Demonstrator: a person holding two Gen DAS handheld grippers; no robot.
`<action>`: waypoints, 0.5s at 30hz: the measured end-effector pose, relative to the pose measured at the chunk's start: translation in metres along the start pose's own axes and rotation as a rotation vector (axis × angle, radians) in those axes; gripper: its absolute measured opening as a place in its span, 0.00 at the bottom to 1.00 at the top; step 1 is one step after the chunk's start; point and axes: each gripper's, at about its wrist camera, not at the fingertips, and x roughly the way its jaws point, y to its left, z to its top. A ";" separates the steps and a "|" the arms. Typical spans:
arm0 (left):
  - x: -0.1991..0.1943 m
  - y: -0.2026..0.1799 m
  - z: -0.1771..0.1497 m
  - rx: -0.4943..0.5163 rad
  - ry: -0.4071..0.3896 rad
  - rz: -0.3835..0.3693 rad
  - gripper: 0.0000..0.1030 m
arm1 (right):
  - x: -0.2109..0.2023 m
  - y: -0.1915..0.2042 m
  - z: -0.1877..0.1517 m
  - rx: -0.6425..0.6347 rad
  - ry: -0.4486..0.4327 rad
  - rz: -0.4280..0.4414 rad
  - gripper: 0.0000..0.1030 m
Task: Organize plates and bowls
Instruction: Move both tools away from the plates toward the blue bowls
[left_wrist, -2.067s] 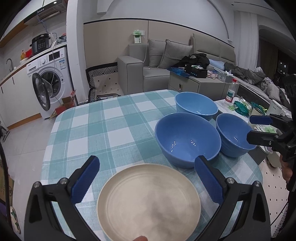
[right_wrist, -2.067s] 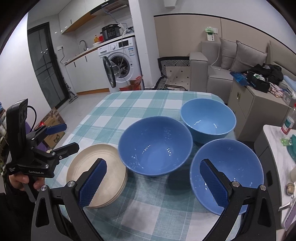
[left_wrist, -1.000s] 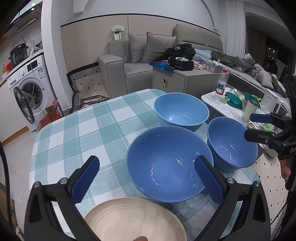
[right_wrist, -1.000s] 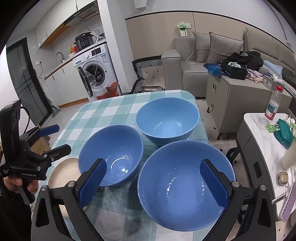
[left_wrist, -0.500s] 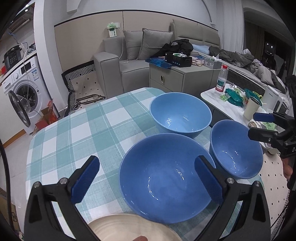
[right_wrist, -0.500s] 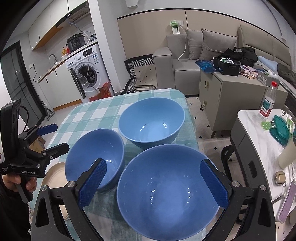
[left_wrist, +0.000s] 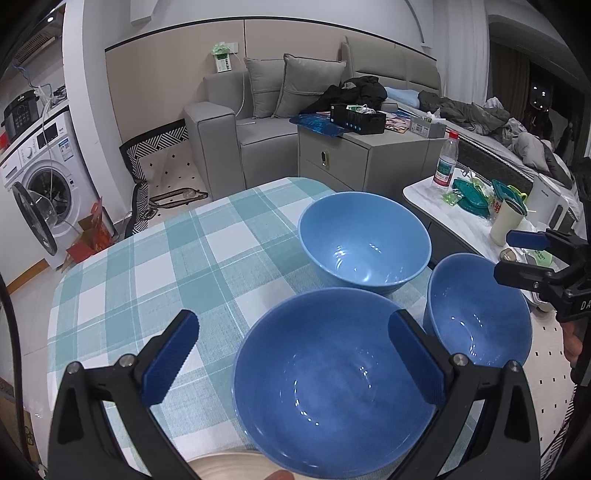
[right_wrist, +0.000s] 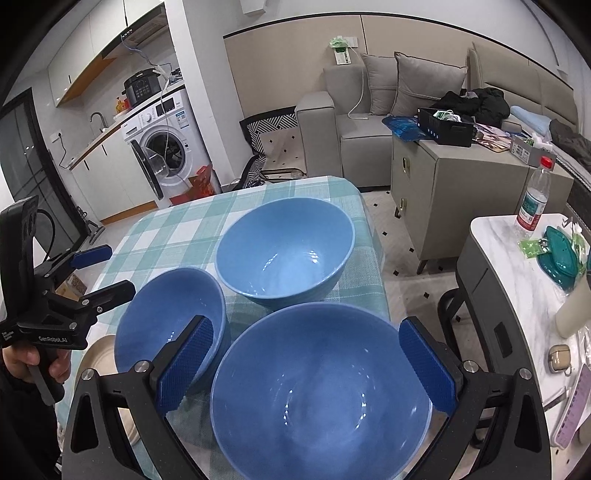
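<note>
Left wrist: checked tablecloth (left_wrist: 155, 266), sofa (left_wrist: 251, 125) behind.

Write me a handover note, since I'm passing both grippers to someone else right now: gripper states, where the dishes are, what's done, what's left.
Left gripper: open, empty, over the near-left blue bowl.
Right gripper: open, empty, over the near-right blue bowl.
The lighter blue bowl sits farther back on the checked tablecloth. The cream plates lie at the near-left edge, left of the bowls; how many I cannot tell.
Done: nothing nested yet; all three bowls stand apart.
Left: probably stack the bowls, then tidy them beside the plates.
</note>
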 end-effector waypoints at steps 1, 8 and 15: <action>0.000 0.000 0.001 -0.001 -0.002 -0.002 1.00 | 0.001 0.000 0.002 -0.001 0.000 0.000 0.99; 0.005 -0.004 0.016 0.012 -0.013 -0.005 1.00 | 0.009 -0.004 0.012 -0.005 0.007 -0.012 0.99; 0.015 -0.008 0.029 0.023 -0.015 -0.008 1.00 | 0.013 -0.006 0.019 -0.010 0.013 -0.006 0.99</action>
